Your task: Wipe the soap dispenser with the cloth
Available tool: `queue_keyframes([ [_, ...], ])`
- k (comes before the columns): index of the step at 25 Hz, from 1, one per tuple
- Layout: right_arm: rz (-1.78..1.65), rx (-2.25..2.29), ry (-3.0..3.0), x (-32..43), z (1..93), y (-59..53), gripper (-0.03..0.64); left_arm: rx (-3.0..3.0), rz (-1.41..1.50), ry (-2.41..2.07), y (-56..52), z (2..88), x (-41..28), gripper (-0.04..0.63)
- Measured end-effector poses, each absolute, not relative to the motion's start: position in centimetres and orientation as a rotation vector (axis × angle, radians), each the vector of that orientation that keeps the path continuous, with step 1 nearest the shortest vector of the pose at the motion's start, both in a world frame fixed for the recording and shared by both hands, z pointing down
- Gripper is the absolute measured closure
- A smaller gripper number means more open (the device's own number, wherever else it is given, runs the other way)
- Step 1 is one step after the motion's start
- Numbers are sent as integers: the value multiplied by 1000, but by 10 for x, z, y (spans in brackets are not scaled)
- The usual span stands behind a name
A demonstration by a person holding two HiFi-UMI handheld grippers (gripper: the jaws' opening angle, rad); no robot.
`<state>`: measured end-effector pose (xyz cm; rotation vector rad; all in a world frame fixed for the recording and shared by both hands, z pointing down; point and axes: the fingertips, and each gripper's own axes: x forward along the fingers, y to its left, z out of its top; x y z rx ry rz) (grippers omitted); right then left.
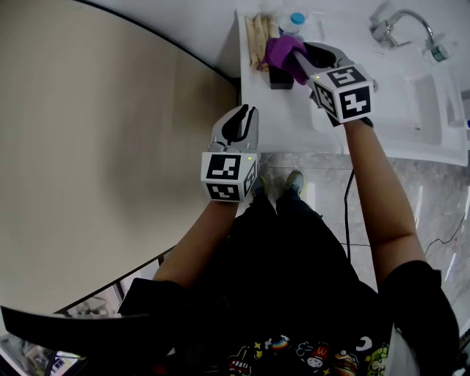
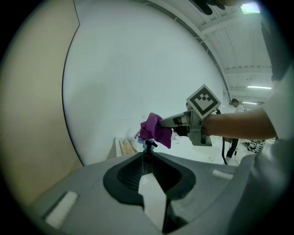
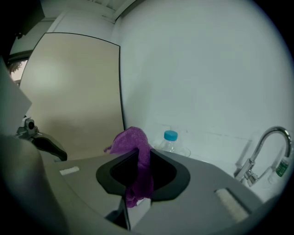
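Note:
A purple cloth (image 1: 280,48) is bunched in my right gripper (image 1: 291,57), whose jaws are shut on it, just above the black soap dispenser (image 1: 279,77) on the white counter (image 1: 286,121). In the right gripper view the cloth (image 3: 133,140) hangs down between the jaws. From the left gripper view the cloth (image 2: 156,130) hovers over the dispenser's black pump head (image 2: 148,145), close to touching it. My left gripper (image 1: 244,117) hangs at the counter's front left corner, nearer to me than the dispenser, shut and holding nothing.
A clear bottle with a blue cap (image 1: 297,20) and a bundle of pale sticks (image 1: 257,37) stand behind the dispenser against the wall. To the right are a chrome faucet (image 1: 402,22) and a white basin (image 1: 429,103). A beige wall panel (image 1: 110,147) fills the left side.

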<state>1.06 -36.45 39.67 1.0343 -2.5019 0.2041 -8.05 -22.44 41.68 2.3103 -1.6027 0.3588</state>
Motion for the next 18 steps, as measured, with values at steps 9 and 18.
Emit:
queue_keyframes([
  [9, 220, 979, -2512, -25, 413, -350, 515, 2293, 353, -1626, -217, 415, -92, 554],
  [18, 289, 1044, -2470, 2, 436, -354, 515, 2293, 357, -1613, -210, 416, -92, 554],
])
